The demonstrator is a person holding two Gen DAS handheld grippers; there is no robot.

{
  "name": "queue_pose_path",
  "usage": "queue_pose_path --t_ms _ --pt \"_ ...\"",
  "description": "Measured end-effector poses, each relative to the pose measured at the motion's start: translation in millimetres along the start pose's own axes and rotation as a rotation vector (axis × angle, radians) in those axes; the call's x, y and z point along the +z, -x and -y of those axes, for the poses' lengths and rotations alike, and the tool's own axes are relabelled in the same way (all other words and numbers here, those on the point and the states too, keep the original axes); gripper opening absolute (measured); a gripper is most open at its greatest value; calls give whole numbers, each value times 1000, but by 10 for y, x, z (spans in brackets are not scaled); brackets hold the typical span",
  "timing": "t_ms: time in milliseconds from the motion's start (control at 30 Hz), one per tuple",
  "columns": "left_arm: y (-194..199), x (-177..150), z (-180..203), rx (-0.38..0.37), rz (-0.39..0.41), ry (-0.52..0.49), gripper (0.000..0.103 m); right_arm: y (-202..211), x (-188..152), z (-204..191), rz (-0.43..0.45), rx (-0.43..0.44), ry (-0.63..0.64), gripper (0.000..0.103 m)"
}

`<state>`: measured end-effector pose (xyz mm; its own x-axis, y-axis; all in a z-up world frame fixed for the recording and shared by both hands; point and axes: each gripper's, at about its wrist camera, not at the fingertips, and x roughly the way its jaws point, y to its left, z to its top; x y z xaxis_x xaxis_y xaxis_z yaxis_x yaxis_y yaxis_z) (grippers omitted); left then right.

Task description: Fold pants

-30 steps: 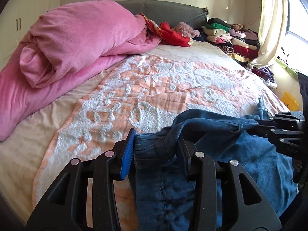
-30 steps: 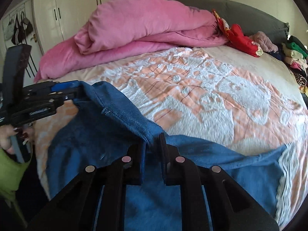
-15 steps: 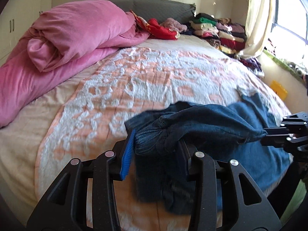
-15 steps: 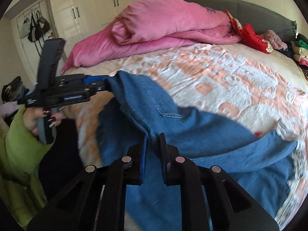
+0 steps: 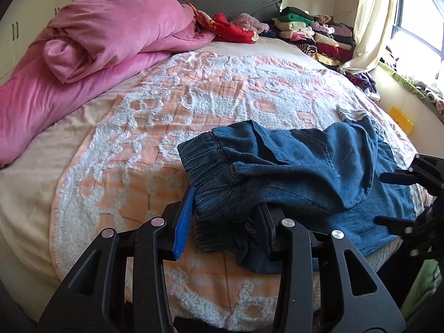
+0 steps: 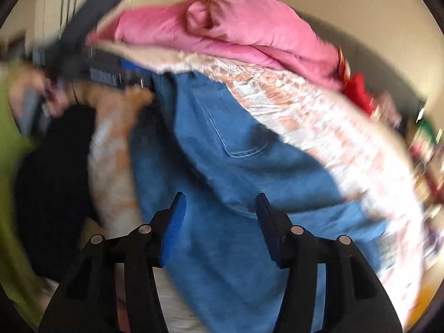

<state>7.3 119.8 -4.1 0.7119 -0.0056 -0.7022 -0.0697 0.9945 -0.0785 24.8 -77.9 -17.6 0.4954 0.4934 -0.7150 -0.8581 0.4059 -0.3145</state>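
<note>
Blue denim pants point(image 5: 294, 172) lie bunched near the front edge of the bed. My left gripper point(image 5: 224, 216) holds the elastic waistband between its fingers, the fabric filling the gap. In the blurred right wrist view the pants point(image 6: 236, 166) spread across the bed with a back pocket showing. My right gripper point(image 6: 219, 211) is open with nothing between its fingers, just above the denim. It also shows at the right edge of the left wrist view point(image 5: 402, 197), jaws apart. The left gripper point(image 6: 111, 75) appears at the upper left of the right wrist view.
A peach and white blanket point(image 5: 194, 105) covers the bed. A rolled pink duvet point(image 5: 111, 38) lies at the left. Stacks of folded clothes point(image 5: 310, 33) sit at the far right by the curtain point(image 5: 371, 22). A person's green sleeve point(image 6: 11, 166) is at the left.
The right gripper has opened and let go of the pants, and is moving fast. The pants have dropped onto the bed. The left gripper still holds the waistband.
</note>
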Motion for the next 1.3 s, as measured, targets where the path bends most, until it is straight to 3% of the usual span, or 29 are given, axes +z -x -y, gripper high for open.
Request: queue_pose_path --t_ms 133,167,200,267,433,567,767,933,1033,1133,1233,1300 --pt "4 5 2 0 -2 -1 32 -287 26 -37 -55 -111 106 46" --pt "8 8 -1 0 -5 0 32 -352 21 -8 -75 -111 104 20" --pt "7 7 -3 -1 -9 0 32 -406 26 55 -102 -63 75 2" --pt "4 -4 -8 5 -14 -5 32 -353 34 127 -93 -9 14 2" --pt "-70 -41 -43 14 -43 4 34 35 -38 237 -25 224 -170 2" --pt "-81 -98 4 22 -63 -21 34 84 -107 46 -40 304 -179 2" --pt "-87 -207 -30 48 -105 -31 35 -169 -221 -196 -123 342 -190 3" --pt "-23 -302 -149 84 -132 7 54 -182 -271 -197 -124 361 -228 6" --pt "97 -340 -233 82 -138 43 54 -170 -294 -179 -113 355 -255 6" --pt "256 -311 -222 97 -107 39 44 -184 -315 -183 -112 340 -253 8" --pt "422 -211 -139 70 -54 29 42 -165 -325 -164 -106 337 -261 20" --pt "428 -157 7 30 -40 -8 42 -122 -326 -172 -98 341 -262 35"
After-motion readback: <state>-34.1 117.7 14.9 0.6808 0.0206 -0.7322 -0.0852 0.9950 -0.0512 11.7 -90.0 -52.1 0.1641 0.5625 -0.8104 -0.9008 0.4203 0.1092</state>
